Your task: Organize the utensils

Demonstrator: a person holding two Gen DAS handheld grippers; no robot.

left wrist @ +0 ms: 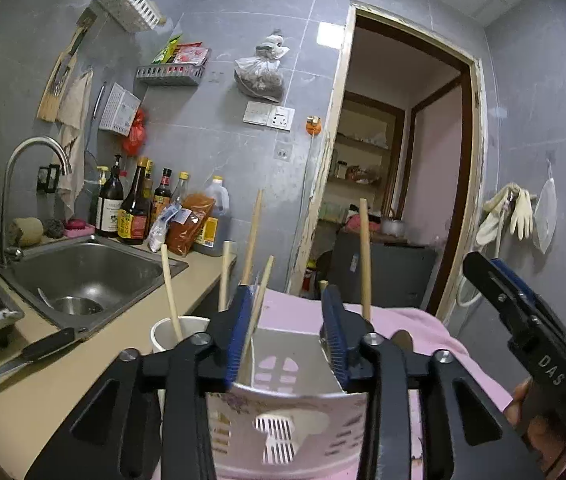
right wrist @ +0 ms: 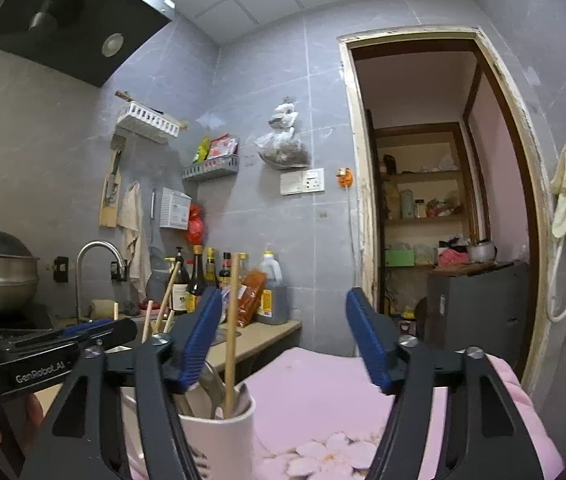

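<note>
1. The left gripper (left wrist: 287,336) has its fingers set narrow around the near wall of a pink-and-white plastic utensil holder (left wrist: 283,420), without clearly clamping it; chopsticks (left wrist: 364,256) stand just beyond the fingers.
2. The right gripper (right wrist: 283,344) spreads its fingers wide, empty, beside a white cup (right wrist: 219,436) holding a chopstick (right wrist: 232,332) and a metal spoon (right wrist: 211,384).
3. Chopsticks are light, stiff and likely slippery; grasp mid-shaft, squarely.

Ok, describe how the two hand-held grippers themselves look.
Both match: the left hand-held gripper and right hand-held gripper have black linkage arms with cut-outs, silver screws and ribbed blue pads. White lettering reads "GenRobot.AI" on the left body, "DAS" on the right.
</note>
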